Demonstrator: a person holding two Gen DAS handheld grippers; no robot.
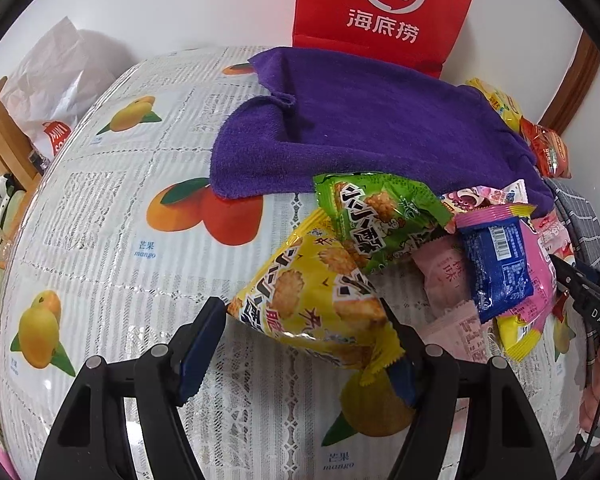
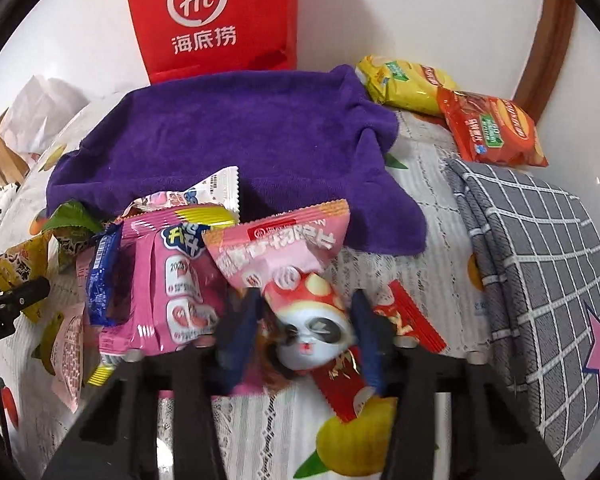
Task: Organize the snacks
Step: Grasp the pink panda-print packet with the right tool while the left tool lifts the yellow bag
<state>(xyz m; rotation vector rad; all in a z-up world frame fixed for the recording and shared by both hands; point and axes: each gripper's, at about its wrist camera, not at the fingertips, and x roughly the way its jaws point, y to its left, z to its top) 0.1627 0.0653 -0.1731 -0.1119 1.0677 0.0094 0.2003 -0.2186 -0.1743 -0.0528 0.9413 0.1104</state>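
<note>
- Right wrist view: right claw (image 2: 306, 330) clamped on pink panda packet (image 2: 292, 280), at the front of the snack pile (image 2: 156, 280), just below the purple towel (image 2: 228, 140).
- Left wrist view: left claw (image 1: 304, 320) gripping yellow cracker bag (image 1: 316, 304) above the tablecloth (image 1: 120, 240).
- Step judged: both picks made, sorting underway.
- Next, likely: lifting each clear and placing them in separate groups.

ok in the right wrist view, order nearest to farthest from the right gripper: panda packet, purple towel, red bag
1. panda packet, between the right gripper's fingers
2. purple towel, mid-table beyond it
3. red bag, at the back wall
</note>
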